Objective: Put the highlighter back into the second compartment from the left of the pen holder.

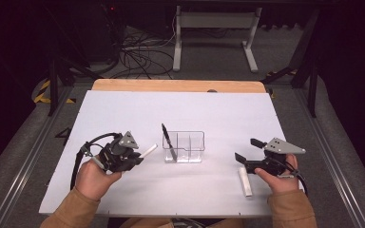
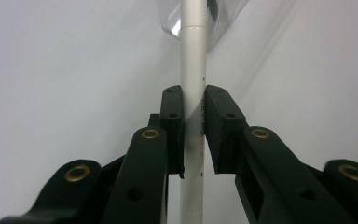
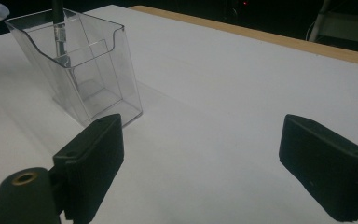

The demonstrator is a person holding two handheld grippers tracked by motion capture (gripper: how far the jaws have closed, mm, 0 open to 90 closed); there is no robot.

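**White pen held in the left gripper, near the clear holder**

In the high view, the left gripper (image 1: 135,156) is at the lower left of the frame, and its jaws are clamped on a white pen (image 1: 148,151). The pen sticks out toward the right and slightly upward, and its free end is near the clear plastic holder (image 1: 190,142) in the middle of the frame, but does not touch it. In the left gripper view the pen (image 2: 193,70) runs straight up between the two black jaws, which press on it from both sides.

A black pen (image 1: 168,141) stands tilted in the left compartment of the holder.

The right gripper (image 1: 247,154) is at the lower right, with its jaws wide apart and nothing between them. A second white pen (image 1: 245,181) lies flat on the white table (image 1: 180,109) just below this gripper.
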